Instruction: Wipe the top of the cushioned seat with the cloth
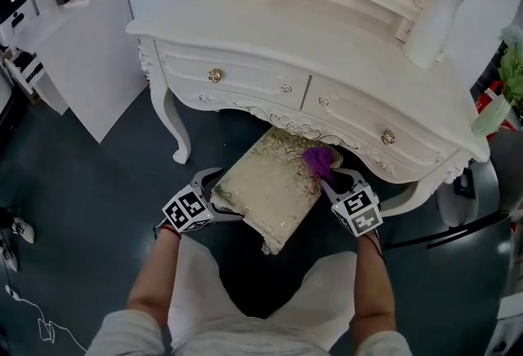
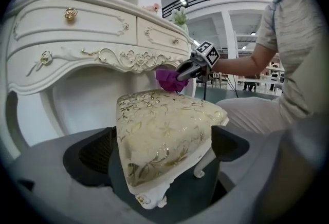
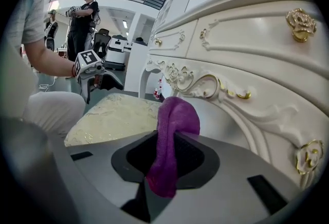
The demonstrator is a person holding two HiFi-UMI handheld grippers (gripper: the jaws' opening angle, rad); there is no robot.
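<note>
The stool's cushioned seat (image 1: 274, 183), cream with a gold leaf pattern, stands half under the dressing table. My left gripper (image 1: 217, 196) is at the seat's near-left corner. In the left gripper view that corner (image 2: 159, 135) lies between the widely spread jaws of the left gripper (image 2: 163, 152), with a dark gap at the left pad (image 2: 95, 153), so it is open. My right gripper (image 1: 331, 176) is shut on a purple cloth (image 1: 319, 160) over the seat's far right edge. The cloth (image 3: 175, 120) hangs up out of the closed jaws of the right gripper (image 3: 164, 161).
A white carved dressing table (image 1: 327, 44) with gold-knobbed drawers overhangs the stool's far end; its curved leg (image 1: 176, 134) stands to the left. A white vase (image 1: 431, 28) is on top. The person's knees (image 1: 204, 289) are close behind the stool. Dark floor lies around.
</note>
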